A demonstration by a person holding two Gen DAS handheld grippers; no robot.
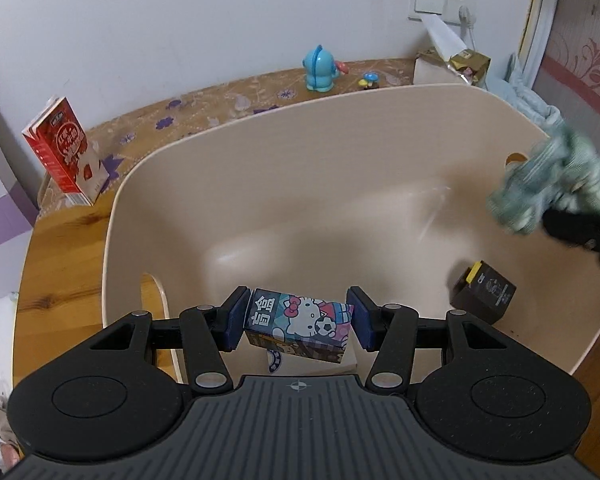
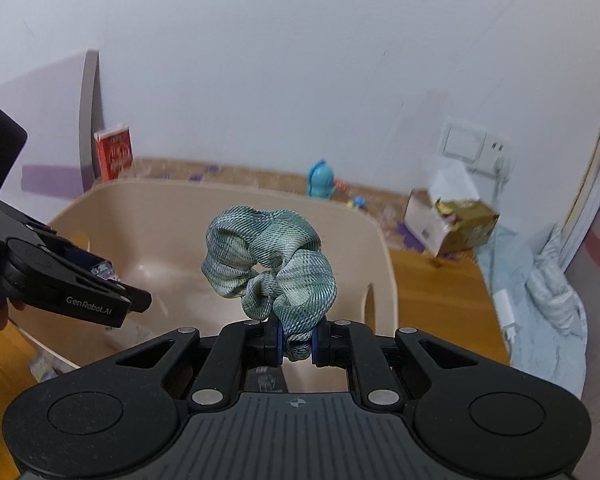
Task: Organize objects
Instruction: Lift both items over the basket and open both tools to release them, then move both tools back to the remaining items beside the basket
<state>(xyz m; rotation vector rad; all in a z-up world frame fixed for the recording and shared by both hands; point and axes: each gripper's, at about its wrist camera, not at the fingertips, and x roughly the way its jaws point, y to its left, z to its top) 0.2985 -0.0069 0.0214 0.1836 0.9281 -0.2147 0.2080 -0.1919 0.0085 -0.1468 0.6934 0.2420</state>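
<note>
Your left gripper [image 1: 298,318] is clamped on the Hello Kitty box [image 1: 300,327], holding it by its two ends above the near inside wall of the beige basket [image 1: 260,152]; only the left wrist view shows that print, since from the right wrist camera the box is a sliver of pattern behind the left gripper's black body [image 2: 66,280]. Your right gripper [image 2: 296,344] is pinched tight on the green scrunchie [image 2: 270,258], which stands up in loose folds above the pads, over the basket's near right rim [image 2: 384,240]. In the left wrist view the same scrunchie [image 1: 556,172] is blurred at the right edge, above the basket's right wall. That view alone shows the black box with a yellow tab [image 1: 484,292] lying on the basket floor at the right, well apart from the Hello Kitty box, with bare floor between them and toward the far wall. Outside the basket, the red carton [image 1: 66,152] stands near the far left corner on the wooden table [image 1: 60,264], the blue toy figure [image 1: 319,69] sits behind the far rim by the wall, and the gold-wrapped package [image 2: 466,224] lies to the far right, clearer in the right wrist view.
</note>
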